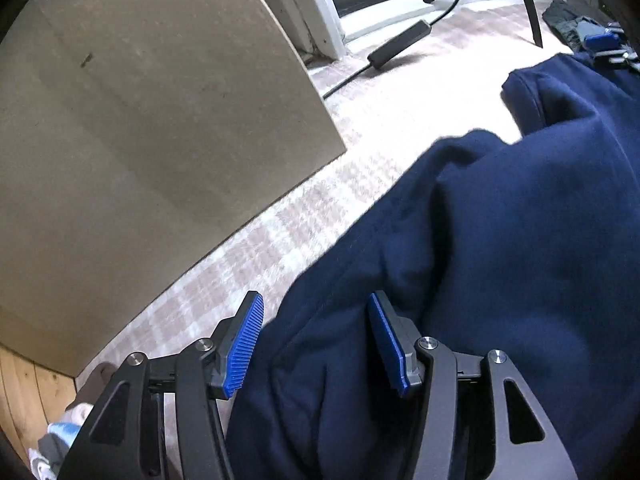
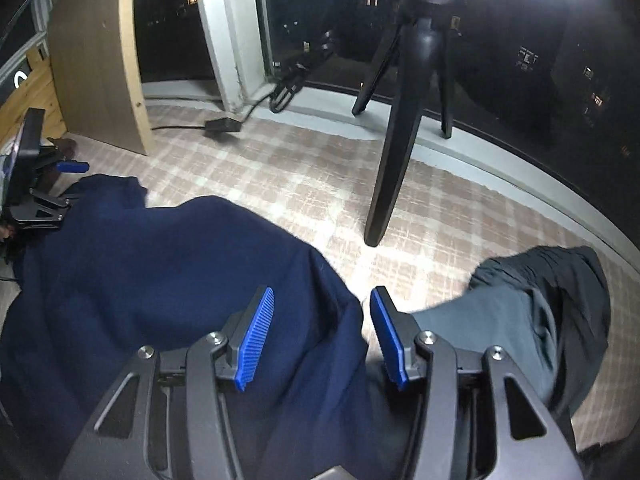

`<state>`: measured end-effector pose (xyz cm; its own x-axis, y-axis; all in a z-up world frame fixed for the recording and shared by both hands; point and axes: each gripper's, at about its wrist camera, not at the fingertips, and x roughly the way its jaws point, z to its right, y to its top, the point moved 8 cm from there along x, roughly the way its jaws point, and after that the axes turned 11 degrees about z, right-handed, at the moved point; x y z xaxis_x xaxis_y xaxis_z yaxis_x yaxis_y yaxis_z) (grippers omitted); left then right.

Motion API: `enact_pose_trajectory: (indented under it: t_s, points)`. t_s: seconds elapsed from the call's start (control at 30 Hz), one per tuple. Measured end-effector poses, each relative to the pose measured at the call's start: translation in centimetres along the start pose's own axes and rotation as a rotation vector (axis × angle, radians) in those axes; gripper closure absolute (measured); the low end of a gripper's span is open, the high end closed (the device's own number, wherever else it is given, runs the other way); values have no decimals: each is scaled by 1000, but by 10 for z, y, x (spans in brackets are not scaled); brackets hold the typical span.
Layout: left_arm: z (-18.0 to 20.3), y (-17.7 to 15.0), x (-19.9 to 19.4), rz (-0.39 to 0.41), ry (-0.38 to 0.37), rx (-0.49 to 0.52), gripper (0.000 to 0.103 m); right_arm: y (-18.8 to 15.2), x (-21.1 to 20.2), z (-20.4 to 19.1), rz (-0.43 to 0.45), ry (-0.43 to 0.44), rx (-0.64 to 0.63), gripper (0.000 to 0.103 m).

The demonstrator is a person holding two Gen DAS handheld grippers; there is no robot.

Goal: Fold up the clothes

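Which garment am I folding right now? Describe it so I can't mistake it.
On the plaid carpet below the window, it is the navy blue sweatshirt, spread between the left gripper and right gripper. Unlike the crumpled grey-black garment beside it, it is thick, fleecy and deep blue.

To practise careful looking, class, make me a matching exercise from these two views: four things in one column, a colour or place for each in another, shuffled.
1 garment under both grippers
2 second garment, right
3 tripod
4 power brick

a grey
b one leg planted on checked cloth
c navy
d near window frame

Pairs: 1-c, 2-a, 3-b, 4-d
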<state>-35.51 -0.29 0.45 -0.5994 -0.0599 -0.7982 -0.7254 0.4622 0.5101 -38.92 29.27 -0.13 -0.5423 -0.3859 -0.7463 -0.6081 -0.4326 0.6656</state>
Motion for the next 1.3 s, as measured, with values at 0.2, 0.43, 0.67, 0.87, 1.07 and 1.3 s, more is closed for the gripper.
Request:
enact_pose_trajectory:
  t_s: [0.2,0.43,0.67,0.87,1.07,1.3]
  points:
    - [11,8,2,11,-85,-21,92,-11,30,-8,-65,47,-18,54]
    - [6,1,-30,52,-71,-110,99,-12,3,-14,11,65,-56,94]
    - [-42,7,-54,128,36,-241,99,11,-43,9,191,-36,9,94]
    - [-38,6,-54,54,110,-180,79,-14,8,12,-3,-149,-30,87]
    - [-71,-13,-145,87,184,-246,56,7,-58,23,124,-65,85,74]
    - [-39,-123,-199,-2,73,-287,49,-11,-170,14,235,121,263,66]
